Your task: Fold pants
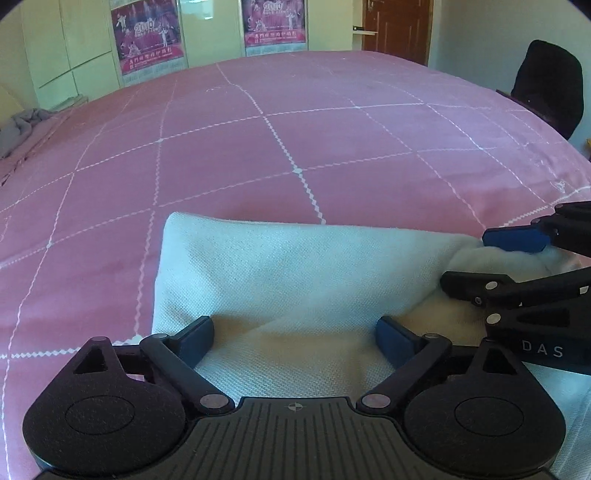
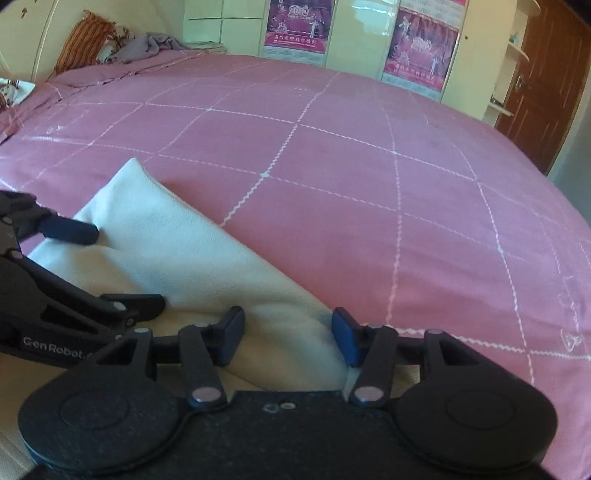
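The white pants (image 1: 295, 266) lie folded on the pink bedspread (image 1: 295, 129), with a folded edge along the far side. My left gripper (image 1: 294, 341) is open, its blue pads spread wide over the near part of the cloth, holding nothing. My right gripper (image 2: 288, 339) is also open, with the cloth's right edge lying between its pads. In the left wrist view the right gripper (image 1: 491, 262) comes in from the right over the pants' right end. In the right wrist view the pants (image 2: 177, 243) run left, and the left gripper (image 2: 118, 266) rests over them.
The pink bedspread (image 2: 369, 184) with white grid lines stretches far ahead. A black chair (image 1: 550, 85) stands at the bed's far right. Pillows and a grey blanket (image 2: 147, 44) lie at the head. Wardrobes with posters (image 1: 147, 33) and a brown door (image 2: 539, 81) stand behind.
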`<state>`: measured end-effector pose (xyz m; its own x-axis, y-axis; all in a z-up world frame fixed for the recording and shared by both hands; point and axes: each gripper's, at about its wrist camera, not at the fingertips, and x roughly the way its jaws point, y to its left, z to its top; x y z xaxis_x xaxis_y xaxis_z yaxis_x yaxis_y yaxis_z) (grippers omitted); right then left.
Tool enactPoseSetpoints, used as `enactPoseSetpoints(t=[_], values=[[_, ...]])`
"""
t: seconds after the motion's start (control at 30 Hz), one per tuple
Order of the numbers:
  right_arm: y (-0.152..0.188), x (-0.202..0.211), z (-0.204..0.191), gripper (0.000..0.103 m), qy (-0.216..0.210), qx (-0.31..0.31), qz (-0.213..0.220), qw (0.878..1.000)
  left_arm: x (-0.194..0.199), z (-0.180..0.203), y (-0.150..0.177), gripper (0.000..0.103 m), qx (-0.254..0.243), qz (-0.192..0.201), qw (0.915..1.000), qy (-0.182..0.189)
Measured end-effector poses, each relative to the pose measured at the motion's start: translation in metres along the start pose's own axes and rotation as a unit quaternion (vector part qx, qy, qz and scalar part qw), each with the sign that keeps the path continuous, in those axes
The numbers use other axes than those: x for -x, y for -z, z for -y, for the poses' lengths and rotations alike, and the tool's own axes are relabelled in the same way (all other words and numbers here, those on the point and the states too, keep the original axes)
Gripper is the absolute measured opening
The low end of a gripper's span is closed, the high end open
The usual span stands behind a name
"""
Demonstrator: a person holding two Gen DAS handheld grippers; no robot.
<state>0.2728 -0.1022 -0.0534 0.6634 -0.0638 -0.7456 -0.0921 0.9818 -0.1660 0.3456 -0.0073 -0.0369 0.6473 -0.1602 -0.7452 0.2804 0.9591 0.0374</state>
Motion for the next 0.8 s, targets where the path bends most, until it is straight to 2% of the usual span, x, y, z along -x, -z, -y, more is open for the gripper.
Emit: enactPoseSetpoints(t=[0.13, 0.2, 0.23, 0.3, 0.43, 0.53, 0.57, 0.63, 0.7, 0.77, 0.8], values=[[0.007, 0.028, 0.003, 0.057, 0.002, -0.011, 0.037, 0.999, 0.030, 0.007, 0.014, 0.094, -0.032, 0.031, 0.9982, -0.039], [0.019, 0.047, 0.001, 0.064, 0.018, -0.001, 0.063, 0.998, 0.034, 0.008, 0.021, 0.094, -0.042, 0.021, 0.9977, -0.048], [0.025, 0.050, -0.002, 0.068, 0.027, 0.009, 0.056, 0.998, 0.036, 0.008, 0.025, 0.094, -0.043, 0.021, 0.9976, -0.050], [0.036, 0.047, -0.004, 0.069, 0.045, 0.027, 0.023, 0.998, 0.047, 0.009, 0.031, 0.094, -0.043, 0.022, 0.9973, -0.054], [0.046, 0.080, 0.003, 0.074, 0.042, -0.004, 0.042, 0.998, 0.077, 0.009, 0.050, 0.094, -0.061, 0.037, 0.9955, -0.063], [0.062, 0.110, 0.024, 0.075, 0.007, -0.065, 0.066, 0.996, 0.103, -0.012, 0.068, 0.094, -0.028, 0.061, 0.9964, -0.052], [0.070, 0.121, 0.039, 0.076, -0.016, -0.102, 0.077, 0.992, 0.111, -0.026, 0.078, 0.094, -0.006, 0.066, 0.9972, -0.035], [0.084, 0.131, 0.066, 0.076, -0.062, -0.173, 0.081, 0.980, 0.112, -0.051, 0.086, 0.094, 0.052, 0.063, 0.9963, 0.024], [0.097, 0.127, 0.096, 0.075, -0.118, -0.254, 0.070, 0.957, 0.104, -0.081, 0.097, 0.094, 0.139, 0.058, 0.9834, 0.101], [0.111, 0.117, 0.116, 0.072, -0.166, -0.316, 0.047, 0.933, 0.096, -0.103, 0.107, 0.089, 0.202, 0.053, 0.9672, 0.145], [0.116, 0.113, 0.122, 0.072, -0.177, -0.331, 0.043, 0.926, 0.092, -0.110, 0.110, 0.086, 0.221, 0.050, 0.9621, 0.152]])
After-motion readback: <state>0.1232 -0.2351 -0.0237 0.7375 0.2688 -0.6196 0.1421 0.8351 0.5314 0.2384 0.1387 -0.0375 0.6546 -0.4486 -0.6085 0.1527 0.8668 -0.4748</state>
